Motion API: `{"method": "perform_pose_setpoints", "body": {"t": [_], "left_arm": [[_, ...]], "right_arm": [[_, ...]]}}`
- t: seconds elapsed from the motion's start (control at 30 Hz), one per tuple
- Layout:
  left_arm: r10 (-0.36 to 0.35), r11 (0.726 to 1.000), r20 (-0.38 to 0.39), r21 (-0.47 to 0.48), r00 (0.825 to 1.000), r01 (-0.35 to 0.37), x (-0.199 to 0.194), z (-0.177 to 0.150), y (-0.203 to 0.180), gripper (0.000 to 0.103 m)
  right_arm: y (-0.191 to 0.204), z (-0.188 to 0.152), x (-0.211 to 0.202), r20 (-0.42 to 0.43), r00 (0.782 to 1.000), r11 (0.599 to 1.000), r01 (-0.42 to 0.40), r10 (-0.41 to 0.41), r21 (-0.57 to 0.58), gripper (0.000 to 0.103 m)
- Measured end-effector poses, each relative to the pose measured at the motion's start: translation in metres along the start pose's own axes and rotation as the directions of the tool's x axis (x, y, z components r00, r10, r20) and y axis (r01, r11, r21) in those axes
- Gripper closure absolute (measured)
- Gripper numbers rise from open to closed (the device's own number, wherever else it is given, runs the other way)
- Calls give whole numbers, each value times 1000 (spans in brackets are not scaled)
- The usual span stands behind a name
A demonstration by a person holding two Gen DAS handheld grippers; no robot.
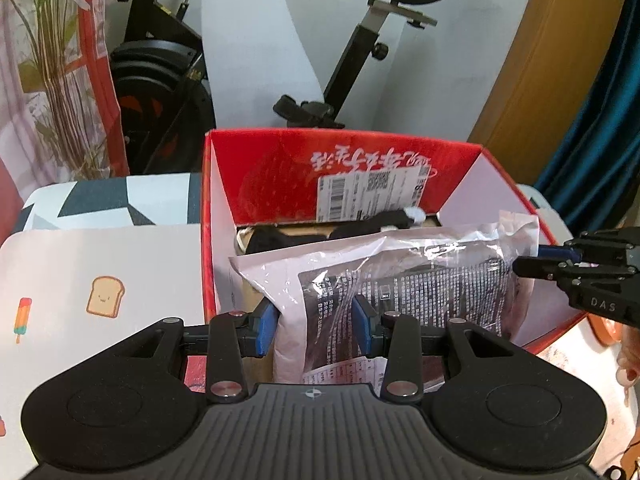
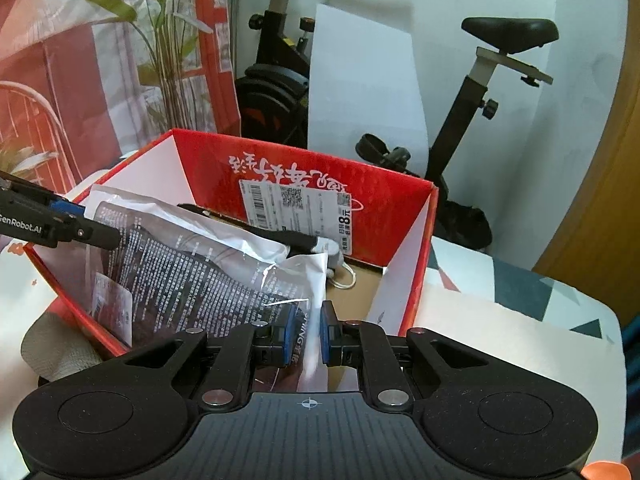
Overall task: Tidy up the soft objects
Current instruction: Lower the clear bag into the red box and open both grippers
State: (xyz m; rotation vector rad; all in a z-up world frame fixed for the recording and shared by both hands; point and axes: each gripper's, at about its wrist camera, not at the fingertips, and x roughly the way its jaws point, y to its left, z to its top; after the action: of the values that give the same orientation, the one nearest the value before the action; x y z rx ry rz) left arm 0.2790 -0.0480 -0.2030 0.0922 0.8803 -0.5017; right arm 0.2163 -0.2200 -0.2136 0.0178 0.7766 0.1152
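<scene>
A clear plastic package with dark contents and white print hangs over the open red cardboard box. My left gripper is shut on the package's near left end. My right gripper is shut on the package's other corner; from the left wrist view its black fingers reach in from the right. Inside the box lie a black and white soft item and a white cord on the brown floor.
The box stands on a table with a white mat printed with toast and an ice lolly. An exercise bike and a white board stand behind. A plant is at the left, a wooden panel at the right.
</scene>
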Motion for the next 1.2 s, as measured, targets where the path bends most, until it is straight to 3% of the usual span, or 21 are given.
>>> {"method": "perform_pose_setpoints", "body": {"t": [0.43, 0.73, 0.97, 1.2], "left_arm": [[9, 999, 3, 36, 1000, -9, 2, 0, -2, 61], [15, 998, 70, 62, 997, -19, -13, 3, -8, 61], [14, 997, 131, 67, 991, -23, -22, 7, -10, 61], [2, 998, 122, 68, 993, -10, -14, 7, -12, 61]], "right_arm": [[-3, 8, 8, -44, 999, 999, 23, -21, 35, 91], [-2, 15, 25, -98, 993, 996, 69, -63, 52, 91], [5, 24, 46, -171, 977, 992, 123, -125, -23, 88], [10, 27, 53, -203, 967, 987, 145, -156, -68, 86]]}}
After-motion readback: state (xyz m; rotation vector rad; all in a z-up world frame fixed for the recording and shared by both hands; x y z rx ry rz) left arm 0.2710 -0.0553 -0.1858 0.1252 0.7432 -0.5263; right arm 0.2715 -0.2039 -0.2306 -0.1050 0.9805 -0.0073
